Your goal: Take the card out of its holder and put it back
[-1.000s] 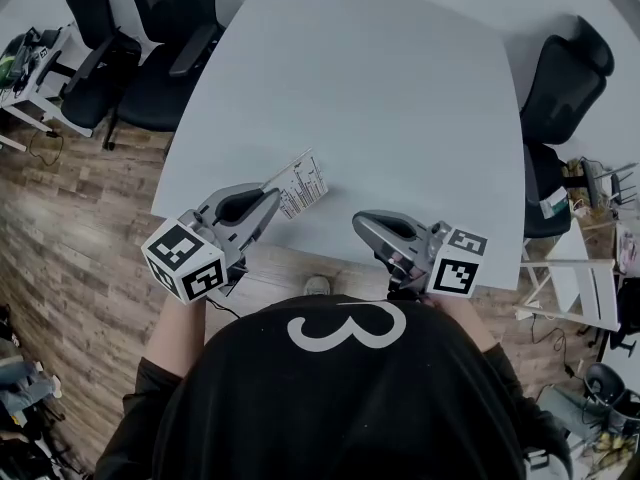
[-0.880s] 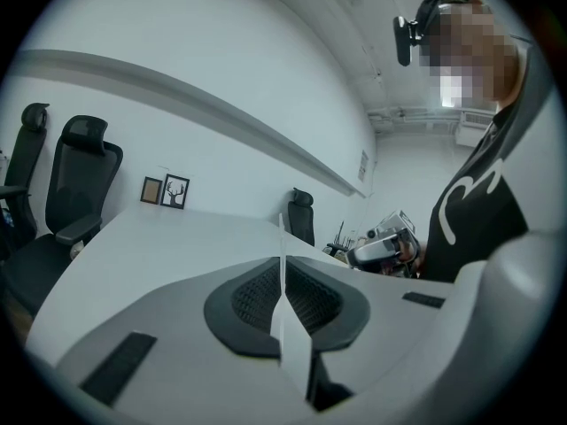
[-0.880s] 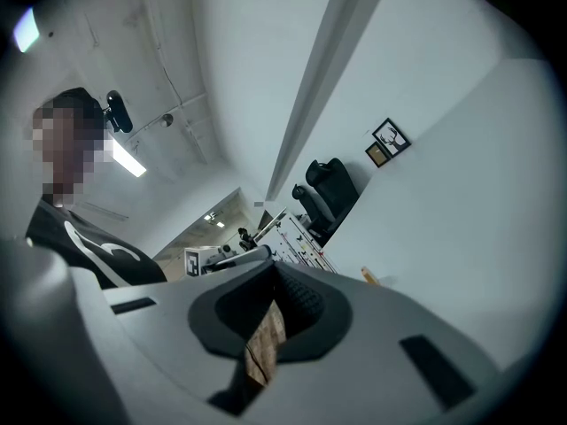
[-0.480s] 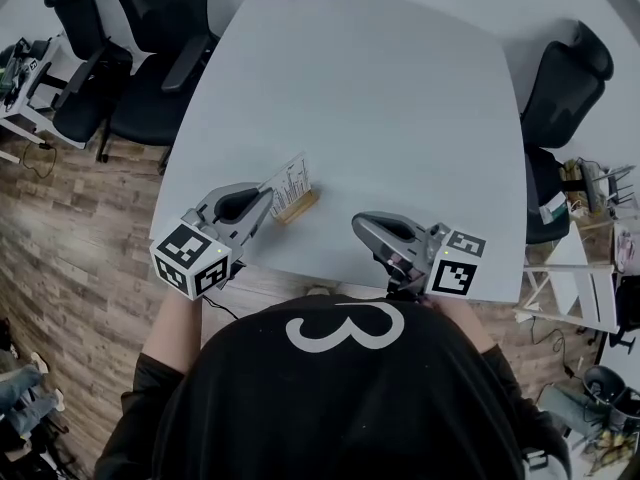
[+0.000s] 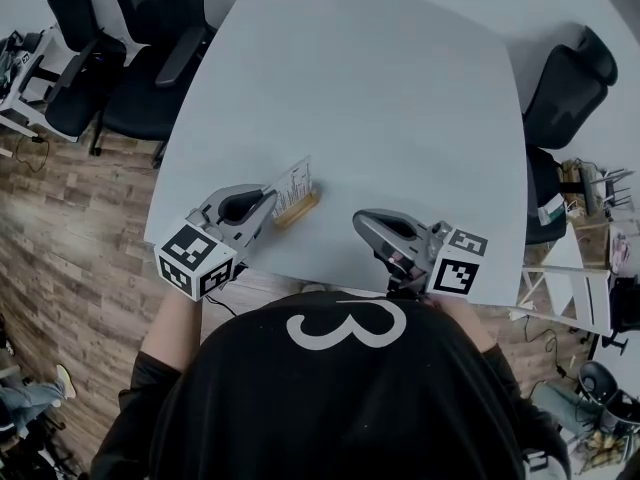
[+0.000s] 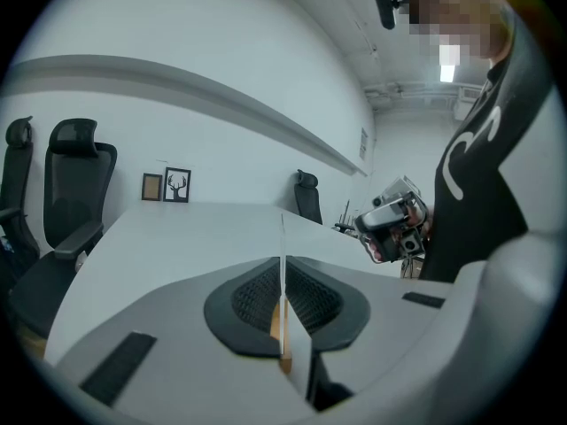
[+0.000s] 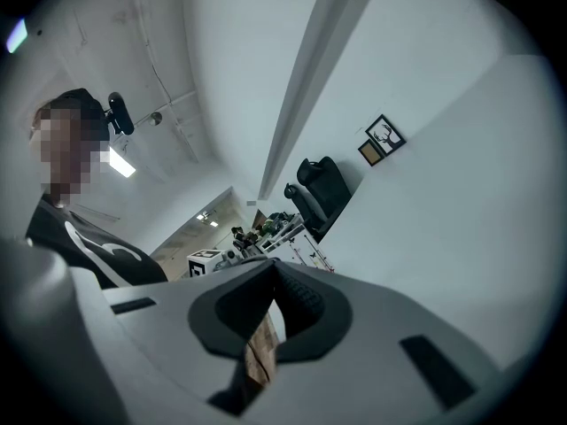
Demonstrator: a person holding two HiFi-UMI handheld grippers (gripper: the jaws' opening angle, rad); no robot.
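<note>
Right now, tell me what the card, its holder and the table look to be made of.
Card: thin white printed paper or light cardstock, matt. Seen edge-on in the left claw, it is only a hairline. Holder: small tan block, probably bare wood, matt. Table: smooth pale grey top, likely laminate, though the look leaves it open.

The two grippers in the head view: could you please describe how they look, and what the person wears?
The left gripper and right gripper have smooth grey shells with dark, textured pads. Each carries a white cube with black square markers. The person wears a black top bearing a white figure.
</note>
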